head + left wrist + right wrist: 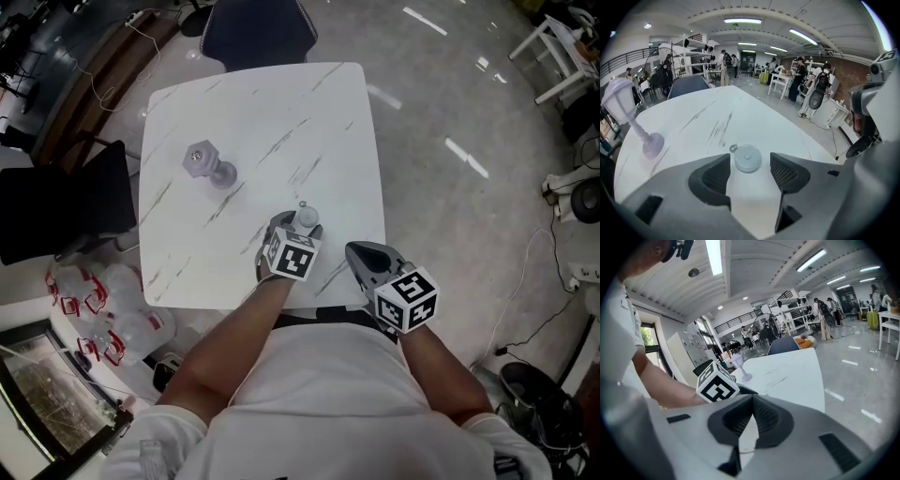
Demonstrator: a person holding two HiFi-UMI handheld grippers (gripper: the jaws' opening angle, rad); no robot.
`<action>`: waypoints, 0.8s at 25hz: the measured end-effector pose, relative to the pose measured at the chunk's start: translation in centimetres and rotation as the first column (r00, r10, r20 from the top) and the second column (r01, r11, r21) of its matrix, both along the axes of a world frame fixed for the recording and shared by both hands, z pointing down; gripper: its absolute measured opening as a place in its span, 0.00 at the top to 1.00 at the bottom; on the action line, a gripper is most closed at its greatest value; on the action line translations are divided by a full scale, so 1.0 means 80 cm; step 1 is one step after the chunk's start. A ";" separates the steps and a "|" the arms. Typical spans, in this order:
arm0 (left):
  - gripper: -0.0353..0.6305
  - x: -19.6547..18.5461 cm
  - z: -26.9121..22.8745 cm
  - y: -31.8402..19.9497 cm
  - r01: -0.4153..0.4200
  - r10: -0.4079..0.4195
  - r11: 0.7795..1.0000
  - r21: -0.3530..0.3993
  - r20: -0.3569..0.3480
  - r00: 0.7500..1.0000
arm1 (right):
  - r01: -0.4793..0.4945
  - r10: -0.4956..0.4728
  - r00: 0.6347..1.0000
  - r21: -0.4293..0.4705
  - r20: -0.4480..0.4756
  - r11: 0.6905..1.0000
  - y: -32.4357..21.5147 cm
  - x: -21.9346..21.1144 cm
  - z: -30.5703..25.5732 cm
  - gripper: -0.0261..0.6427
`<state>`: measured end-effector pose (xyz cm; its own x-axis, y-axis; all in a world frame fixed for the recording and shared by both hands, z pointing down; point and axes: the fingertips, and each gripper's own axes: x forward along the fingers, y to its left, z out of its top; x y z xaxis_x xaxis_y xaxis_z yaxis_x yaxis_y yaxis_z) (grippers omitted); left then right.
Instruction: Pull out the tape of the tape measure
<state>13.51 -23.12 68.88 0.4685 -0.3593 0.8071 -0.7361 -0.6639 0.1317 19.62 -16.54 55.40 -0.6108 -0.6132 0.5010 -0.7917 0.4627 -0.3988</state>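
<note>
Slippage worries me: my left gripper, jaws apart, could squirt the round tape measure toward 12 o'clock, while my right gripper sits pinched together.

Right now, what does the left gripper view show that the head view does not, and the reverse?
Only the left gripper view: the left gripper has its jaws apart on either side of the round grey tape measure, with a gap each side; people and white shelves stand behind. Only the head view: the black-and-white marker cube on that gripper and the person's bare forearms. Both: the tape measure, the white marble-patterned table and the lilac lantern-shaped ornament.
</note>
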 end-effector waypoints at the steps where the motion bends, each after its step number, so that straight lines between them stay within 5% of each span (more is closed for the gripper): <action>1: 0.53 0.000 0.004 -0.001 0.016 -0.016 1.000 -0.010 0.002 1.000 | 0.005 -0.005 1.000 -0.004 0.003 1.000 -0.001 0.002 0.003 0.95; 14: 0.53 -0.001 0.035 -0.013 0.159 -0.155 0.985 -0.065 0.062 0.986 | 0.061 -0.060 0.998 -0.033 0.030 0.998 -0.016 0.017 0.024 0.95; 20: 0.59 0.005 0.035 -0.012 0.117 -0.113 0.992 -0.054 0.075 0.991 | 0.065 -0.064 0.997 -0.035 0.037 0.997 -0.018 0.021 0.027 0.95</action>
<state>13.90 -24.05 71.66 0.3667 -0.3586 0.8584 -0.8161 -0.5669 0.1118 21.33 -17.98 57.58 -0.6664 -0.5540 0.4990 -0.7456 0.4969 -0.4441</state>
